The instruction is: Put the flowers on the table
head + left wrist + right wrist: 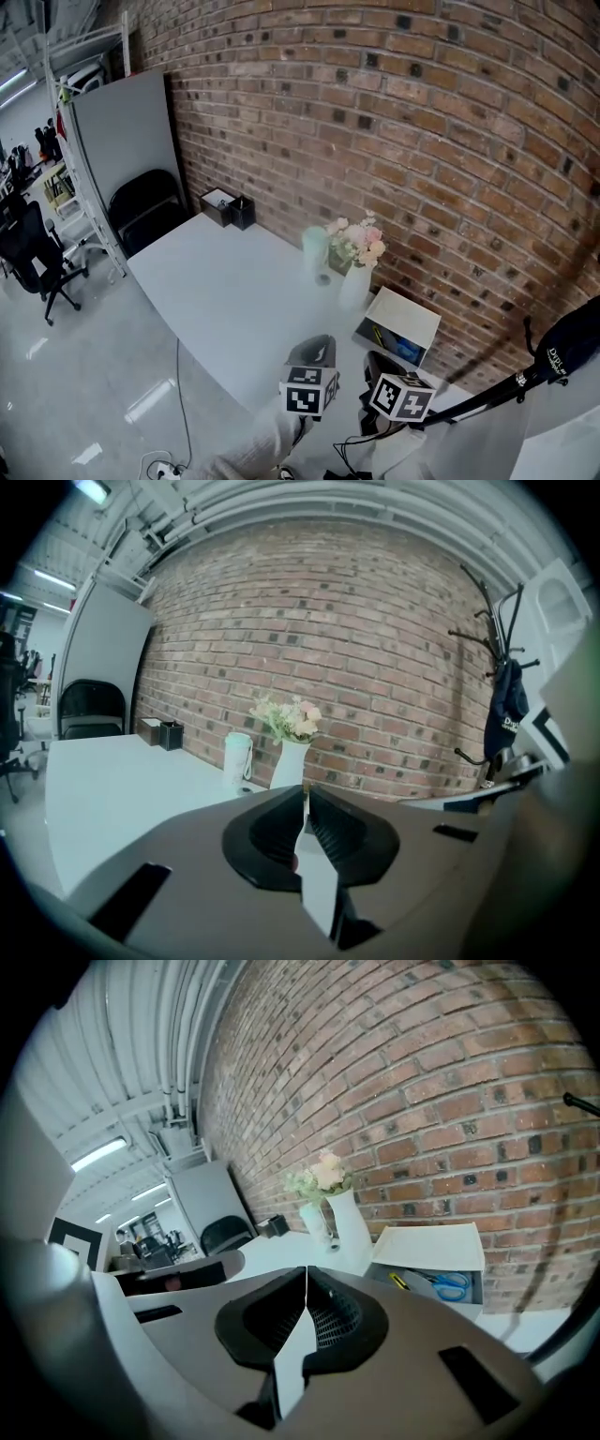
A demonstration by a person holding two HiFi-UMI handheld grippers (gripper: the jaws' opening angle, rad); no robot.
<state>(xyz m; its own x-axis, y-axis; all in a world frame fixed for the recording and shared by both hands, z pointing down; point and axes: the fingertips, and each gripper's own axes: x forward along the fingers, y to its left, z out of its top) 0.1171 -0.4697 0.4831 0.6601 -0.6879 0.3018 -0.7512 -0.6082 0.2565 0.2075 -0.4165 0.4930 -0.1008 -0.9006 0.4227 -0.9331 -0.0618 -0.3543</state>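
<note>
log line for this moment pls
flowers: in vase on table | left gripper: shut, empty | right gripper: shut, empty

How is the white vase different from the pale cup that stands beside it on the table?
The vase holds a bunch of flowers; the cup shows none. The vase is white and narrows toward its neck; the cup is pale green and straight-sided. The vase stands next to the open box; the cup stands on the vase's other side, away from that box. Both stand upright on the white table, close to the brick wall.
</note>
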